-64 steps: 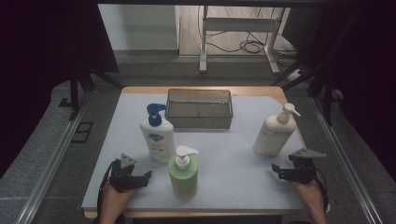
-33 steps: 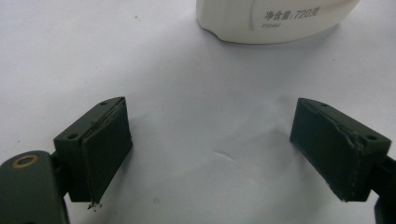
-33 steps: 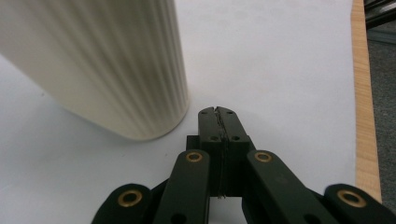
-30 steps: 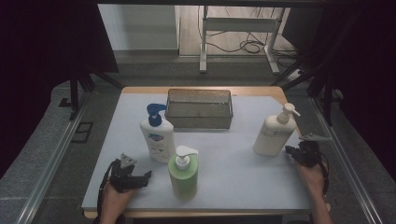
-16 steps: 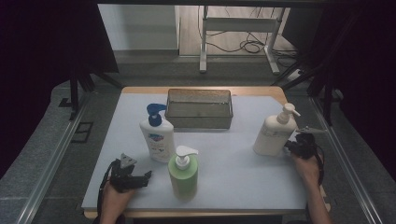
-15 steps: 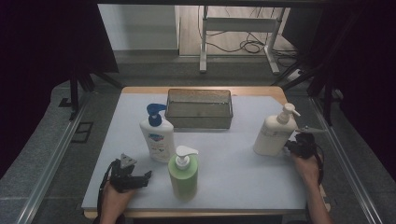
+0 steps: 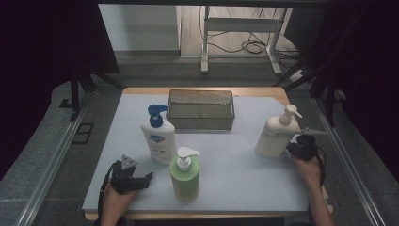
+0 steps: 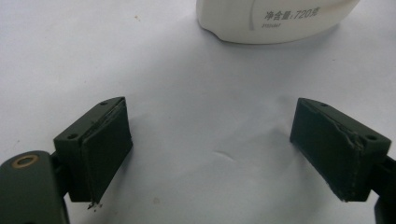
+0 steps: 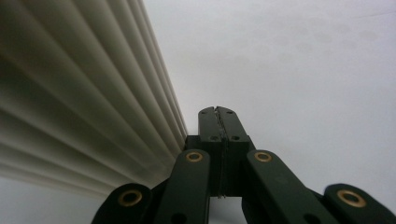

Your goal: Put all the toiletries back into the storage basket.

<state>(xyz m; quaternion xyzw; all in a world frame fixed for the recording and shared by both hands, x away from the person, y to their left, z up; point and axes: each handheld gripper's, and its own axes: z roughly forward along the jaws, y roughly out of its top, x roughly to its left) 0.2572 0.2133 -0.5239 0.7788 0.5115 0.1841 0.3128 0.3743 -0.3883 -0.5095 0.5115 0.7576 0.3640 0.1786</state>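
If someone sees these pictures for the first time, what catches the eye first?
Three pump bottles stand on the pale table: a green bottle near the front, a blue-capped white bottle behind it, a cream bottle at right. The right gripper, shut, sits beside the cream bottle; the left gripper is open. A grey tray lies at the back.

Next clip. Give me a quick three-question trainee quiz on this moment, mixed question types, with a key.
1. True or false: the right gripper has its jaws apart.
2. Which bottle stands nearest the right gripper? A) the blue-pump bottle B) the green bottle C) the cream bottle
3. Fill in: behind the bottles, at the far middle of the table, sits a wire ____.

Key
1. False: the jaws are pressed together, beside the cream bottle's ribbed side and not around it.
2. C
3. basket. The left gripper, by contrast, is open over bare table.
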